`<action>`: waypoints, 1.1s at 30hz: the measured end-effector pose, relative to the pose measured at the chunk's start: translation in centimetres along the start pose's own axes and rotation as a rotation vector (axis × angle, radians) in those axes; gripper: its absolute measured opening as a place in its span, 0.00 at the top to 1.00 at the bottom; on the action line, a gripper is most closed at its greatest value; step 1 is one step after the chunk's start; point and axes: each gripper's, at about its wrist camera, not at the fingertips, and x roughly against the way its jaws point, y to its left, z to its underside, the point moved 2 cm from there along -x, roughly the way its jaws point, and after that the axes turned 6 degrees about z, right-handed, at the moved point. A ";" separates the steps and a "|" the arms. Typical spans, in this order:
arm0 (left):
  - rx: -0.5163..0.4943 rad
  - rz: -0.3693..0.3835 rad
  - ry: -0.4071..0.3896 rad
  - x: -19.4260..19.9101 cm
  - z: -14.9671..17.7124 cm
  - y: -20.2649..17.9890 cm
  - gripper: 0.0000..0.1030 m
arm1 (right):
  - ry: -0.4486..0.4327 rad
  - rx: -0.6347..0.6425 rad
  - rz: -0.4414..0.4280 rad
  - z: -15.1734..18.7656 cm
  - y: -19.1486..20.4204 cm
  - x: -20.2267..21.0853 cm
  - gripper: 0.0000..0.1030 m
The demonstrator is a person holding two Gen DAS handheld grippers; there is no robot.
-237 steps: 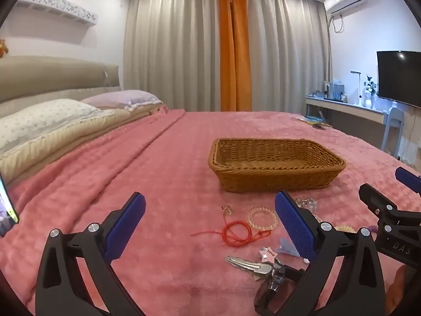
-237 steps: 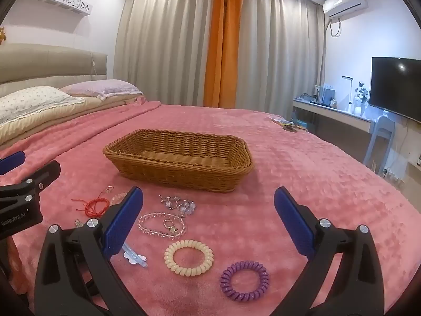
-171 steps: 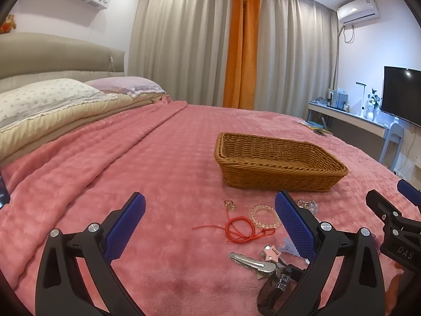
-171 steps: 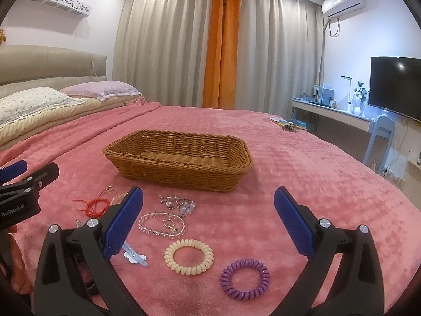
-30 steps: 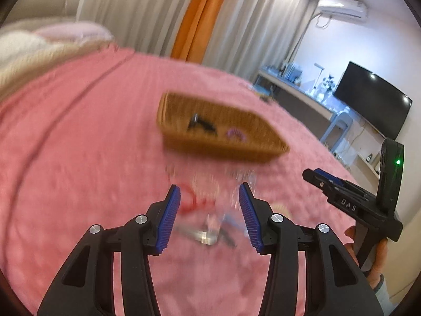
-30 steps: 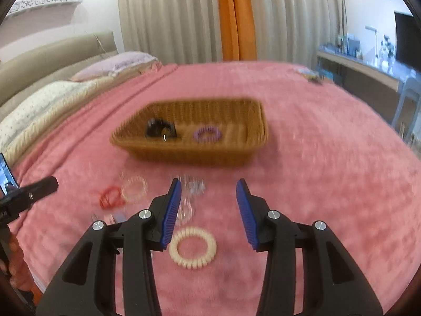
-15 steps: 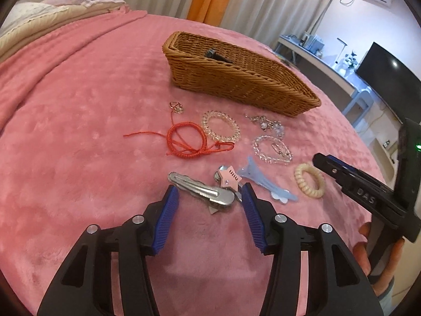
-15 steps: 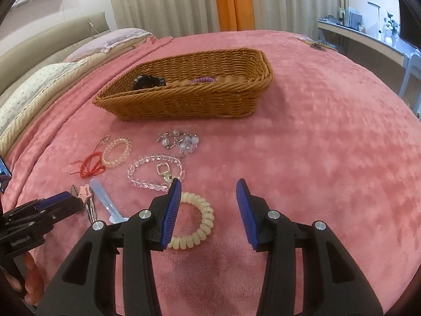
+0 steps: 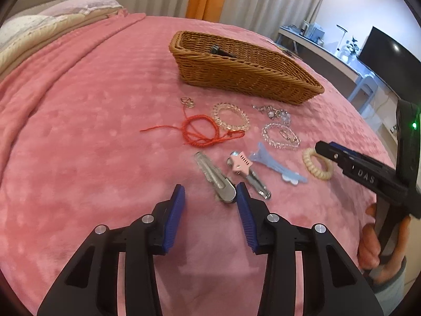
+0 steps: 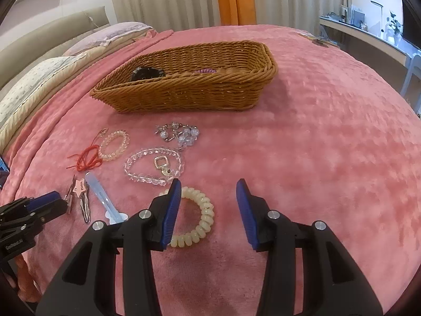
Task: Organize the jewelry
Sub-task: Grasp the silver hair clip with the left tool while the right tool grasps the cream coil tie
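Several jewellery pieces lie on the pink blanket in front of a wicker basket point(image 9: 244, 76). My left gripper point(image 9: 210, 188) hovers over the near end of a silver hair clip point(image 9: 214, 176). Its jaws are closing; the clip's end lies just inside the right pad, not pinched. My right gripper point(image 10: 208, 183) stands open over a cream coil hair tie point(image 10: 202, 216), whose left side is hidden behind the left pad. A red cord point(image 9: 200, 131), clear bead bracelet point(image 10: 154, 167), pink star clip point(image 9: 240, 162) and blue clip point(image 9: 276, 167) lie between. In the basket sit a black clip point(image 10: 147, 73) and purple hair tie point(image 10: 206, 70).
Pillows point(image 10: 39, 79) and a headboard line the left side of the bed. A desk point(image 9: 329, 50) and a television point(image 9: 389, 55) stand beyond the bed's right edge. A hand point(image 9: 373, 237) holds the right gripper's handle.
Both grippers have sunk and tilted down toward the jewellery. The left jaws have narrowed slightly. Since the oldest frames, the black clip and purple hair tie have gone into the basket.
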 end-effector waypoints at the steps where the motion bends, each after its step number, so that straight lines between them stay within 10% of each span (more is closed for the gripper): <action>1: -0.002 -0.015 -0.002 0.2 0.1 0.1 0.61 | -0.002 0.003 0.001 0.0 0.1 0.0 0.61; 15: 0.009 0.054 0.004 -0.5 0.4 -0.8 0.56 | 0.003 -0.003 -0.018 0.0 0.0 0.0 0.61; 21: -0.034 -0.050 0.019 -2.0 0.1 -2.0 0.56 | 0.002 -0.001 -0.019 -0.1 0.0 0.0 0.61; 28: -0.075 -0.075 0.034 -0.5 0.4 -1.0 0.85 | 0.014 -0.006 -0.028 -0.1 0.0 -0.1 0.61; 33: -0.080 -0.021 0.046 0.2 0.4 0.1 0.86 | 0.008 0.007 -0.024 -0.1 0.3 0.1 0.61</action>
